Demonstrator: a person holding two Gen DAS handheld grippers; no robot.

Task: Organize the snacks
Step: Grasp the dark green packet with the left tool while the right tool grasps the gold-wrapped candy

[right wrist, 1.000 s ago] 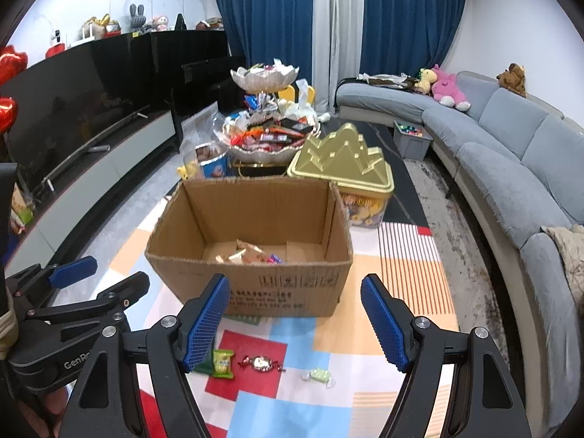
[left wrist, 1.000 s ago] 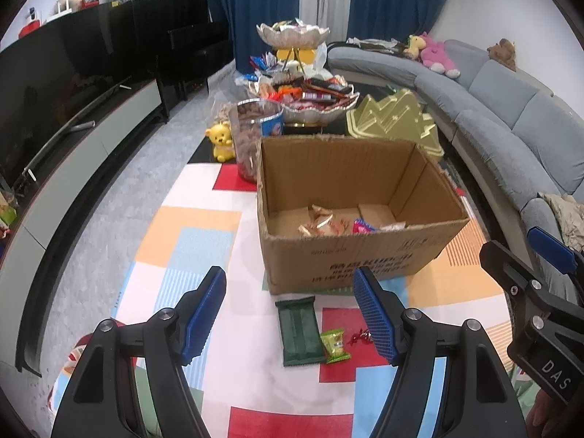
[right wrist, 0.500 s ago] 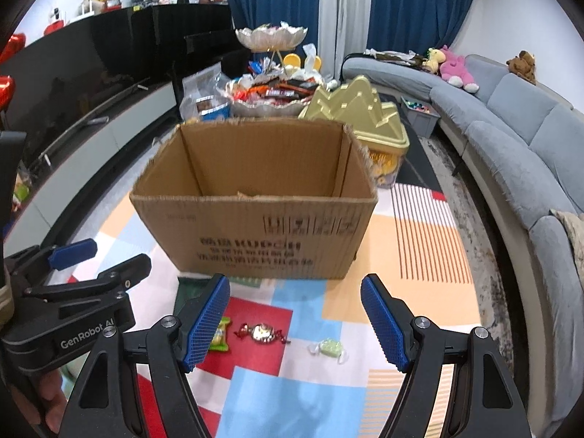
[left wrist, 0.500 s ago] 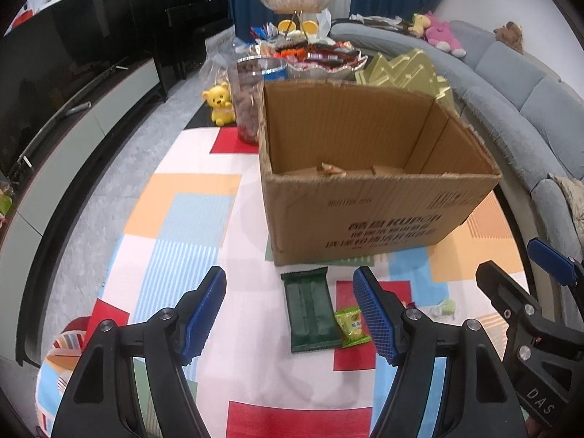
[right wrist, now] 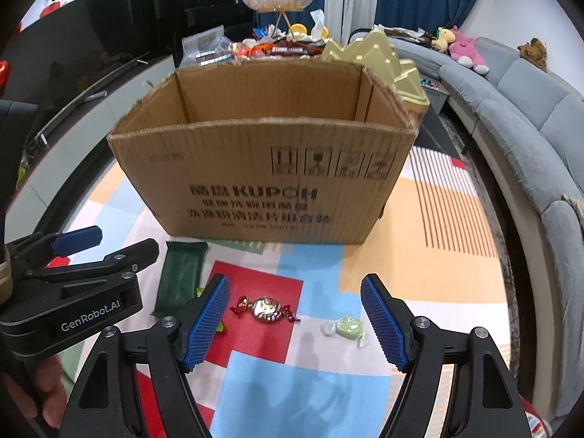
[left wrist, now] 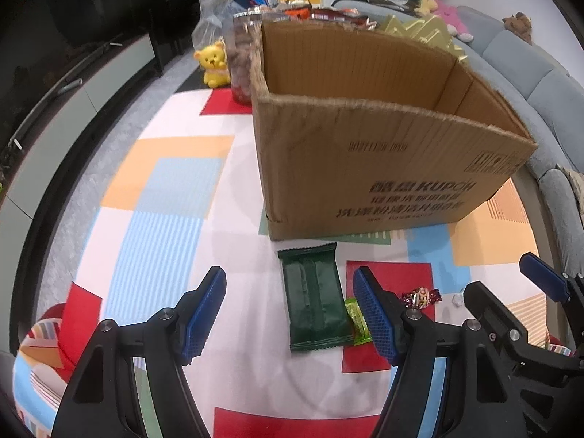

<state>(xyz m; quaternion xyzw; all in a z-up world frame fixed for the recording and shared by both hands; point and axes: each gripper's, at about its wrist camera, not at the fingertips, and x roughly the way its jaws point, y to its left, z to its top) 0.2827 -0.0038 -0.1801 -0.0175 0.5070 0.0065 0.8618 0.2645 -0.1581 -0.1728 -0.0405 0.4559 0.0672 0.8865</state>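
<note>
Both tools (left wrist: 290, 308) (right wrist: 295, 315) lower, nearer snacks (left wrist: 314, 301).

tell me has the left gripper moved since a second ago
Yes. The left gripper has dropped lower and closer to the cardboard box: the box's inside floor no longer shows, and the green packet now lies between its fingers.

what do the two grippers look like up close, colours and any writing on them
Both are matte black plastic frames with silver screws and blue ribbed finger pads. The left gripper, seen from the right wrist, carries white "GenRobot.AI" lettering, with a bare thumb showing below it. The right gripper matches it. No cables or sleeves are visible.
</note>
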